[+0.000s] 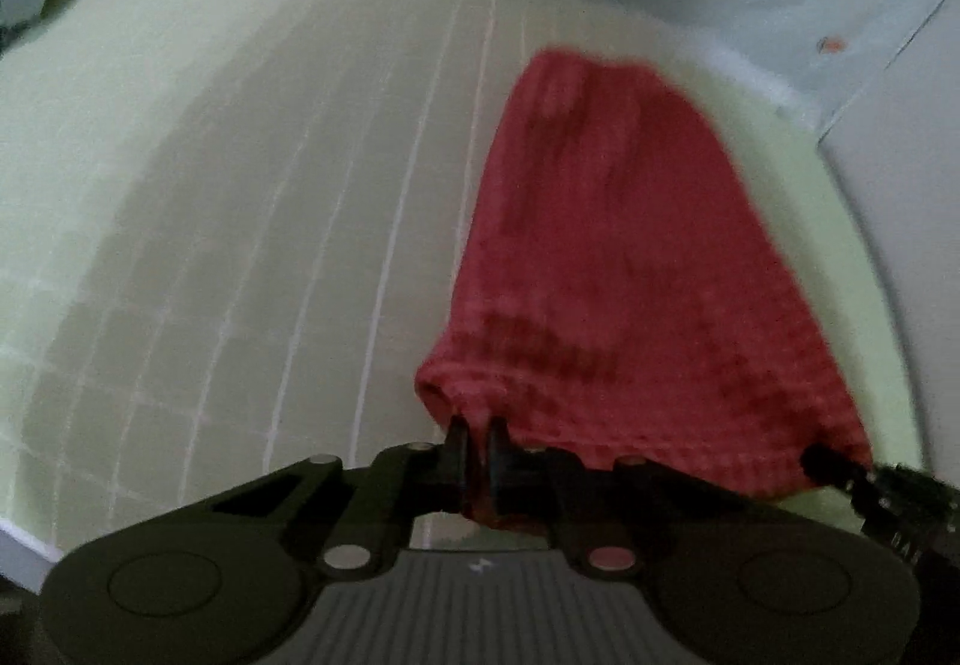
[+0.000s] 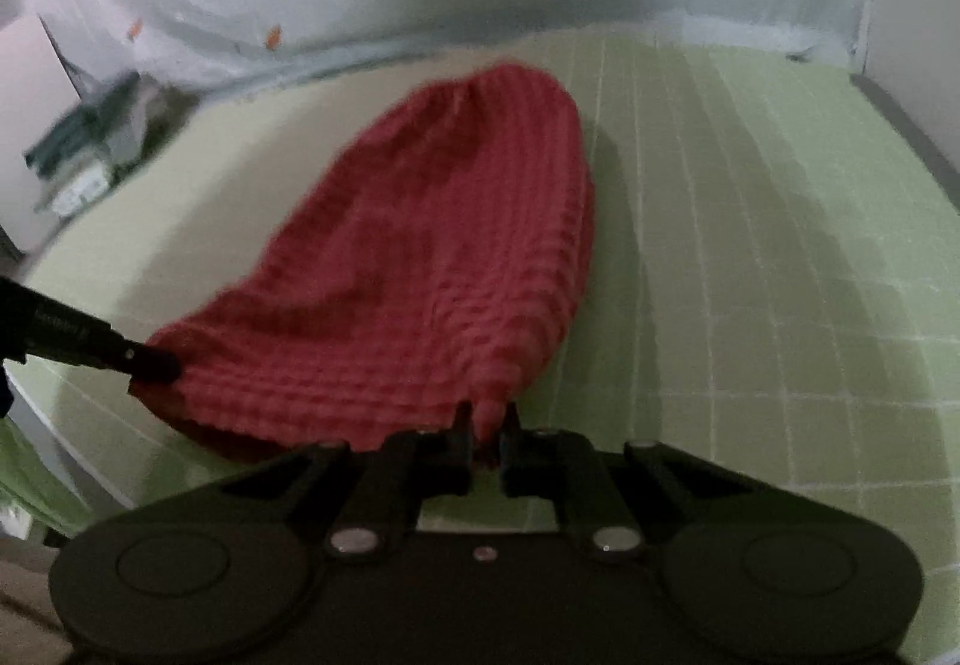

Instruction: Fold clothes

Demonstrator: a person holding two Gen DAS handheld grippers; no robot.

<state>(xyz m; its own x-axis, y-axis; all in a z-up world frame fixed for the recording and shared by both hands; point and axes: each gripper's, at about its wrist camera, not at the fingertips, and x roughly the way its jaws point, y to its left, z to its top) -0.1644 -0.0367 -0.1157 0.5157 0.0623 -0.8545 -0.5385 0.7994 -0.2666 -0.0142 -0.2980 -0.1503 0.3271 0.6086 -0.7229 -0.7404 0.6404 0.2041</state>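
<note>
Here, low in both wrist views, the left gripper (image 1: 477, 434) and right gripper (image 2: 486, 419) each pinch a near corner of the red cloth (image 1: 618, 257) trailing across the green mat (image 2: 750, 257); next, likely carrying that edge toward the far end.

A red knitted cloth (image 1: 612, 269) with a bumpy, waffle-like weave is held up by its two near corners. The near edge is stretched between those corners and is off the table. The cloth slopes away and down. Its far end is bunched and rests on the table.
</note>
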